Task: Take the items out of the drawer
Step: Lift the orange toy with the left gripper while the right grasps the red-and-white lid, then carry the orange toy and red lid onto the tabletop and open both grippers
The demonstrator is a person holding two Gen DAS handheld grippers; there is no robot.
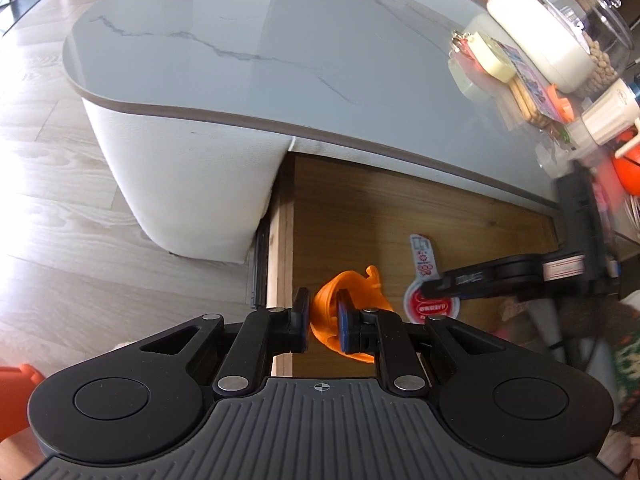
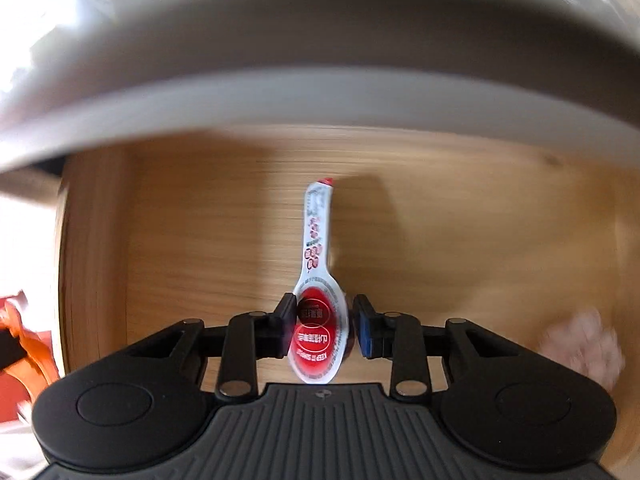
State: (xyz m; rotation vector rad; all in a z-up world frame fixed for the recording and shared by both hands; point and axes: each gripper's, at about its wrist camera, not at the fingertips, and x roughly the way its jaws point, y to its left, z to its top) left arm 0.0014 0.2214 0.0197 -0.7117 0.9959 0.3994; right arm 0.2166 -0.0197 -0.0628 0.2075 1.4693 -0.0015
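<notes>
With the drawer (image 1: 400, 216) pulled out from under the grey marbled surface (image 1: 280, 60), its wooden floor lies exposed, so I can work both items at once. My left gripper (image 1: 324, 316) has its fingers clenched on the orange plastic piece (image 1: 352, 284) near the drawer's left edge, which I judge ready to lift. My right gripper (image 2: 322, 330) straddles the round red end of the spoon-shaped sachet (image 2: 318, 280) lying flat mid-drawer, its fingers close around that end but, as far as I can tell, not yet pinching.
</notes>
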